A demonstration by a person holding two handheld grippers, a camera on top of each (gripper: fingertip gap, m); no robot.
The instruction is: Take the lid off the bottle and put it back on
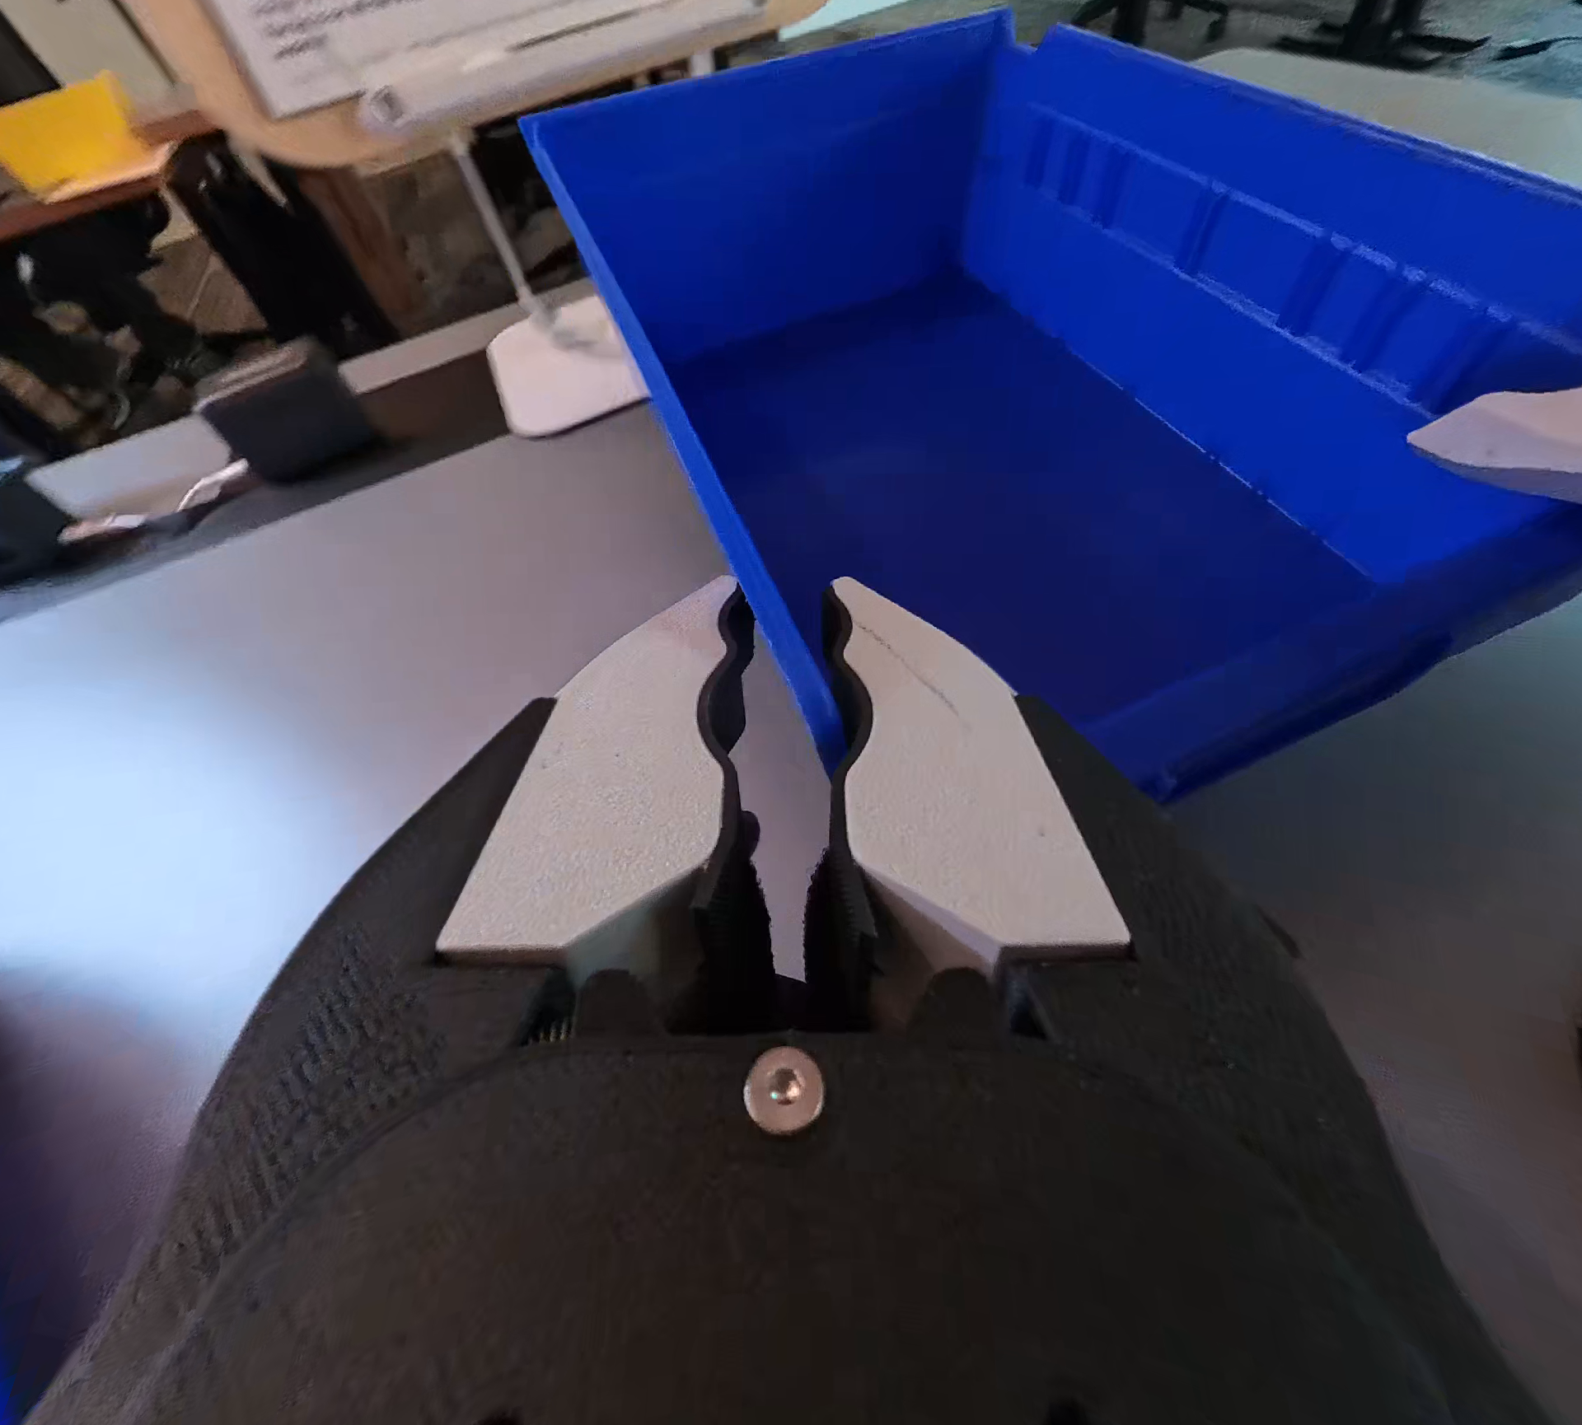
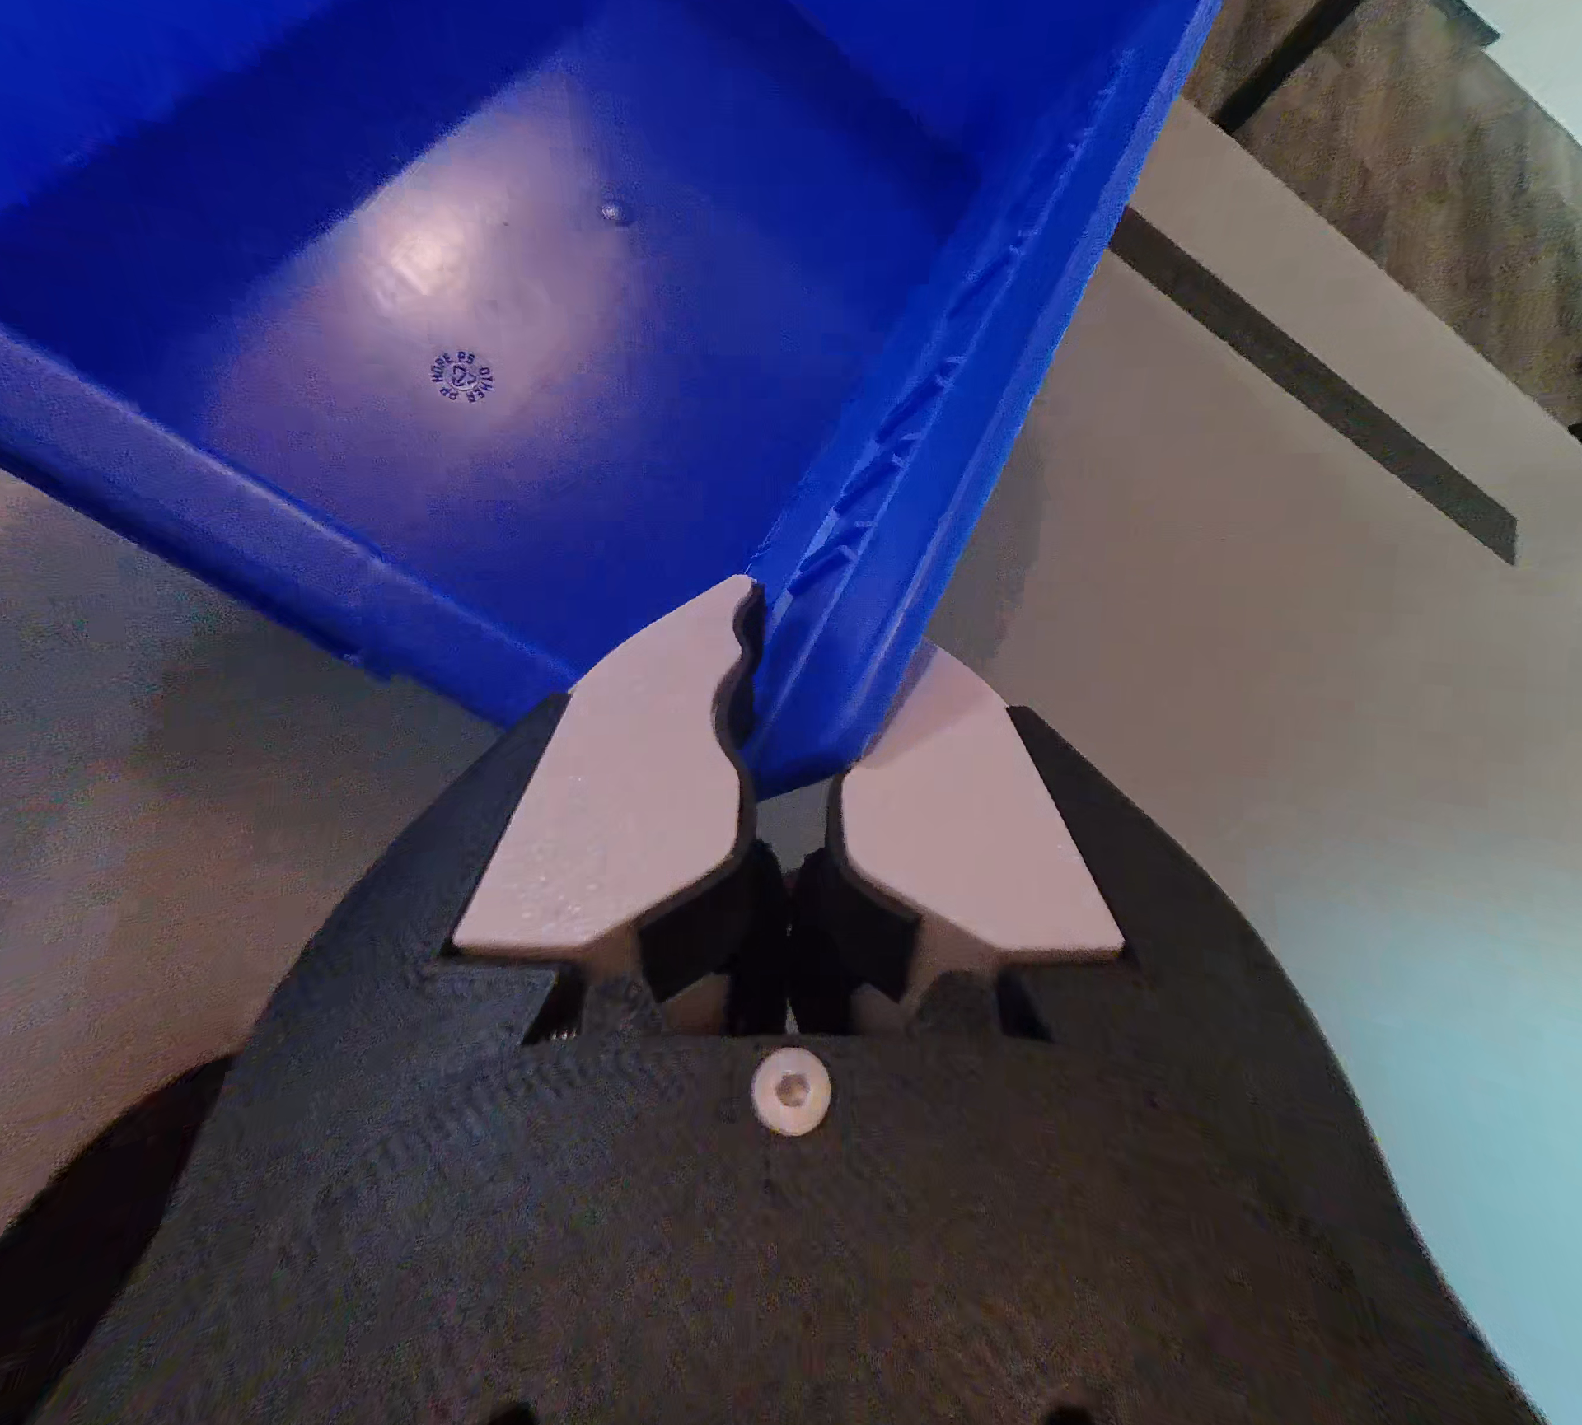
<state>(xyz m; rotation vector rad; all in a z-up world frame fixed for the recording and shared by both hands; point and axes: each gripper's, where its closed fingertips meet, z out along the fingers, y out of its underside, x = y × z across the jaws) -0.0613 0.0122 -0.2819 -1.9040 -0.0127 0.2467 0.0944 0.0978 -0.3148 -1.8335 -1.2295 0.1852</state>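
Blue plastic bin (image 1: 984,494) sits empty on the grey counter (image 1: 385,699), and each tool, left tool (image 1: 786,614) and right tool (image 2: 843,618), is clamped on one of its side walls near a front corner. No bottle or lid shows anywhere. If the bin is lifted, an uneven pull could twist it free of one thin-wall grip.

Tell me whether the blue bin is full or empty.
Empty: the blue bin shows only its bare floor in both views. Both grippers are shut on its side walls; no bottle or lid is visible.

Open blue bin (image 1: 770,229), clamped by left hand-held gripper (image 1: 786,590) and right hand-held gripper (image 2: 839,614).
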